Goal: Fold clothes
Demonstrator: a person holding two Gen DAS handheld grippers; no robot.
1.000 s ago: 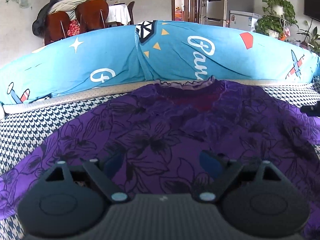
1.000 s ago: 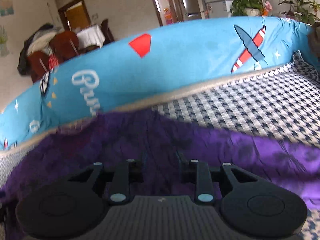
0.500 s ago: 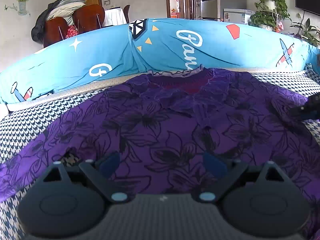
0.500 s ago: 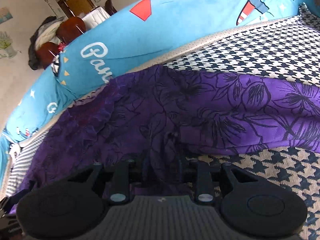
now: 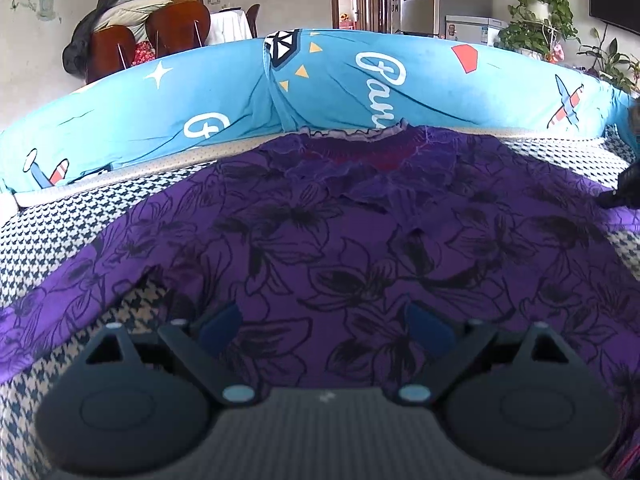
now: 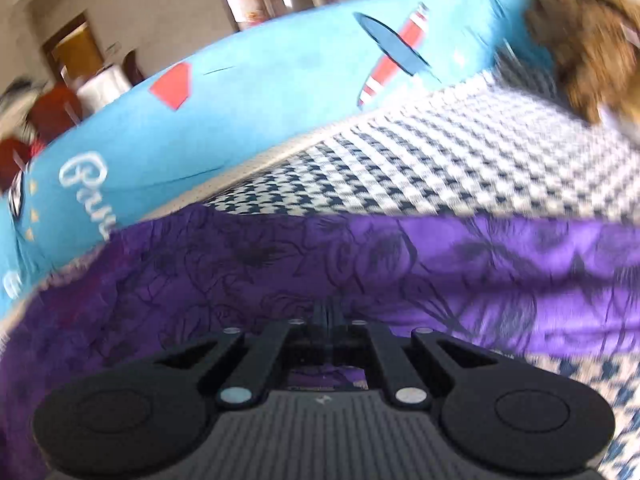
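Note:
A purple blouse [image 5: 360, 248] with a black flower print lies spread flat, collar away from me, on a houndstooth cover. My left gripper [image 5: 326, 320] hovers open over the blouse's lower middle, blue pads wide apart. My right gripper [image 6: 329, 314] has its fingers pressed together on a fold of the purple blouse [image 6: 280, 264] near its right side; that view is blurred. The right gripper's tip also shows at the right edge of the left wrist view [image 5: 624, 192].
The houndstooth cover [image 5: 60, 224] stretches to both sides. A blue printed cushion [image 5: 224, 92] lines the far edge. A brown furry thing [image 6: 584, 48] sits at the far right. Chairs, a fridge and plants stand behind.
My right gripper's fingers have closed together on the blouse fabric, and its view has swung right and blurred. My left gripper stays open and has drawn back a little toward the hem.

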